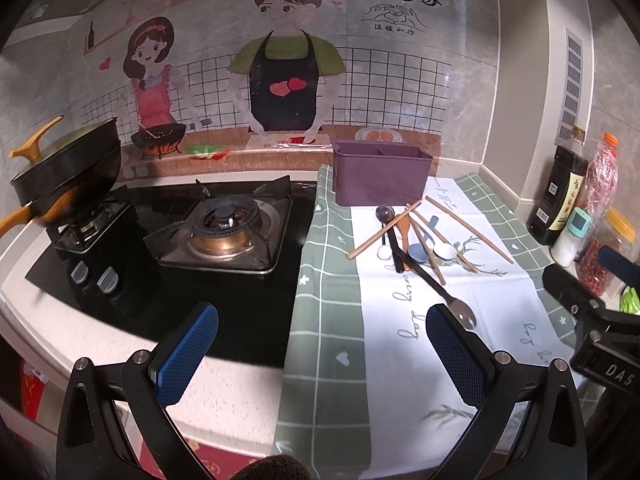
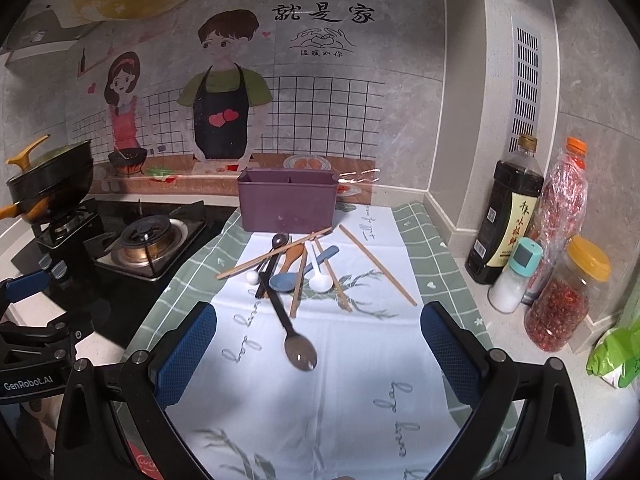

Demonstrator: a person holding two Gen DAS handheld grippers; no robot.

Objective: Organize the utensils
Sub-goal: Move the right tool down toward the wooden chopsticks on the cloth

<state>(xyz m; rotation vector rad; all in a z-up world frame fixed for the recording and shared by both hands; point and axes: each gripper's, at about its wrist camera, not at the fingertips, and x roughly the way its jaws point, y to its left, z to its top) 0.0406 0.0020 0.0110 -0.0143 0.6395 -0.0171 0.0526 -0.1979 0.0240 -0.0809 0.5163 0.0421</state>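
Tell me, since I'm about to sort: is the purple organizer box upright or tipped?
Upright. The purple organizer box stands on its base on the cloth, open top and inner dividers facing up.

I see a purple utensil box point(image 2: 286, 204) at centre frame, on a cloth point(image 2: 360, 380) that is white in the middle with grey script and sage-green checked borders. The chopsticks point(image 2: 378, 265) are tan wood; one spoon point(image 2: 285, 281) is blue, another point(image 2: 322, 282) white, and the long spoon point(image 2: 294, 338) dark. Both claws carry blue textured pads point(image 2: 186, 354) on black frames. At right, a jar point(image 2: 560, 312) of red flakes has a yellow lid. The hob point(image 1: 168, 240) at left is black.
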